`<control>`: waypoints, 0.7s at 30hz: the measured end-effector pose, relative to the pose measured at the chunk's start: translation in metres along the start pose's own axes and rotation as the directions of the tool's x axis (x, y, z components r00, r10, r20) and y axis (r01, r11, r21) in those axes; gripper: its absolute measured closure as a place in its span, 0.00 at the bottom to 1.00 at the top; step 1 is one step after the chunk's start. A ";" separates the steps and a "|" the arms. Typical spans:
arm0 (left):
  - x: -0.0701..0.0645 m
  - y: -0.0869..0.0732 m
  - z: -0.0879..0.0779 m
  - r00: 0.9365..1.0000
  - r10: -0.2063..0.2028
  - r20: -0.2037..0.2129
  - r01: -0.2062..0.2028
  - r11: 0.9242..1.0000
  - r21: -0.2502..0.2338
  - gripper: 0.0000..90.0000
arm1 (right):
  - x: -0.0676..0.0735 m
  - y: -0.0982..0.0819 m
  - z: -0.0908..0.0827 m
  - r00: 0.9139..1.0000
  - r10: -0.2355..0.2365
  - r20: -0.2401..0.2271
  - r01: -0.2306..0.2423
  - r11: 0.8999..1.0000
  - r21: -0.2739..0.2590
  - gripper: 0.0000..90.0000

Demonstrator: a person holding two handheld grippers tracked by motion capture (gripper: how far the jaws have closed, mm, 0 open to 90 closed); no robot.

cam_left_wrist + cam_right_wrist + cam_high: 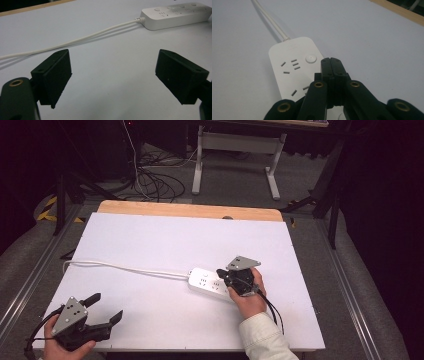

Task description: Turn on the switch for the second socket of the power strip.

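Nearest the high camera, at the bottom left corner of the desk (150, 235), the person's left hand (52, 345) holds the left gripper (102, 312) with its grey three-cornered plate (70, 315) on top. Its jaws stand wide apart with nothing between them, pointing toward the middle of the white desk surface. From the left gripper view, the two black pads frame bare white desk, and beyond them lies a white power strip (176, 15) with its white cord (75, 42) trailing off to the left edge.

Over on the right side, the person's right hand (250, 300), with a pale sleeve (262, 337) behind it, holds the right gripper (223, 275) at the near end of the power strip, which lies on the desk right of centre. That gripper's jaws are pressed together, gripping nothing. In the right gripper view the closed tips sit over the strip's top face, just beside a round button (311, 59) and its socket slots; whether the tips touch the strip cannot be told.

From the strip's far end, the cord runs left across the desk to its left edge. A strip of bare wood (190, 211) shows along the desk's far edge, and dark cables (155, 182) lie on the floor beyond.
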State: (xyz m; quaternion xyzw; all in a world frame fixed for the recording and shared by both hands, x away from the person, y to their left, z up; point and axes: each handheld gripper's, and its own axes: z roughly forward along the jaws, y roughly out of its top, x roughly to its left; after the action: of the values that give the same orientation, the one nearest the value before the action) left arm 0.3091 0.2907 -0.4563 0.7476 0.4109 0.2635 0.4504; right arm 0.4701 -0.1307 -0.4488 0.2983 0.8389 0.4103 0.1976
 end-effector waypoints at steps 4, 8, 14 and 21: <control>0.000 0.000 0.000 1.000 0.003 0.000 -0.003 1.000 0.002 0.15 | 0.001 0.003 -0.010 1.000 -0.006 0.000 0.006 1.000 -0.017 1.00; 0.000 0.000 0.001 1.000 0.004 0.002 -0.004 1.000 0.002 0.15 | 0.002 0.006 -0.024 1.000 -0.012 -0.007 0.012 0.999 -0.038 1.00; 0.000 0.000 0.001 1.000 -0.006 0.007 0.006 1.000 -0.001 0.15 | 0.006 0.011 -0.033 1.000 -0.022 -0.020 0.021 0.998 -0.057 1.00; 0.000 0.001 0.002 1.000 -0.004 0.009 0.004 1.000 0.002 0.15 | 0.008 0.013 -0.040 0.999 -0.028 -0.032 0.025 0.997 -0.073 0.92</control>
State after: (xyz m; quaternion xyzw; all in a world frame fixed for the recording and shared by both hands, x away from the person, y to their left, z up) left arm 0.3109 0.2894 -0.4568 0.7482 0.4108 0.2587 0.4522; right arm 0.4455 -0.1420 -0.4154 0.2729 0.8305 0.4426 0.1998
